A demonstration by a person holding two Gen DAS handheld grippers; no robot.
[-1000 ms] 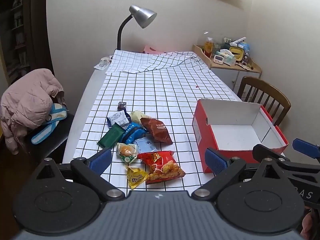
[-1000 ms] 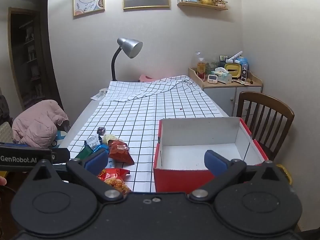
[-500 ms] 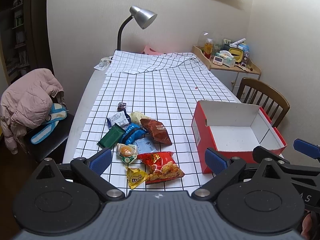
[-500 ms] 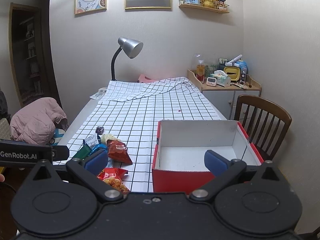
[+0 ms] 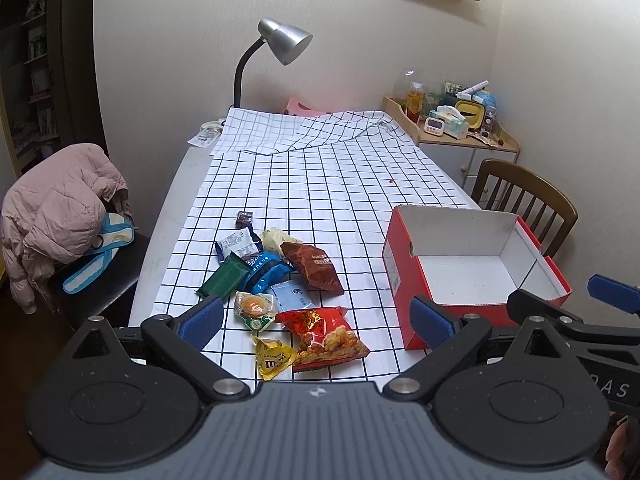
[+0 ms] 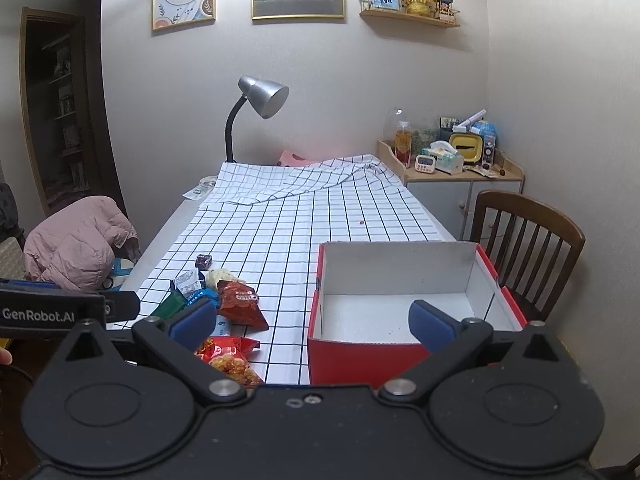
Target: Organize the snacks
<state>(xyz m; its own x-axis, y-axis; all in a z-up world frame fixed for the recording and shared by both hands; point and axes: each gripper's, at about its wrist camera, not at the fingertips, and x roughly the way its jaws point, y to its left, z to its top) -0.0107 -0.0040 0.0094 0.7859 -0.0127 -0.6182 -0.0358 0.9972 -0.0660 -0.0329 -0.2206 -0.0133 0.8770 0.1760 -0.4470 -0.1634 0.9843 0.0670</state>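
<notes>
Both grippers hang spread and empty over the near table edge: left gripper [image 5: 316, 318] above the snack pile [image 5: 280, 276], right gripper [image 6: 312, 320] before the empty red box [image 6: 404, 312]. A yellow m&m's packet [image 5: 274, 356] lies beside a red snack bag [image 5: 324, 336]. "GenRobot.AI" marks the left gripper's side.

Both wrist views evenly lit, soft indoor light from above; desk lamp [image 5: 285, 42] unlit. Faint shadows under snack pile [image 5: 280, 276]. Strong fisheye bend at edges, dark vignette in corners. Doorway [image 6: 52, 104] at left dim. Focus sharp, slight grain, no glare
</notes>
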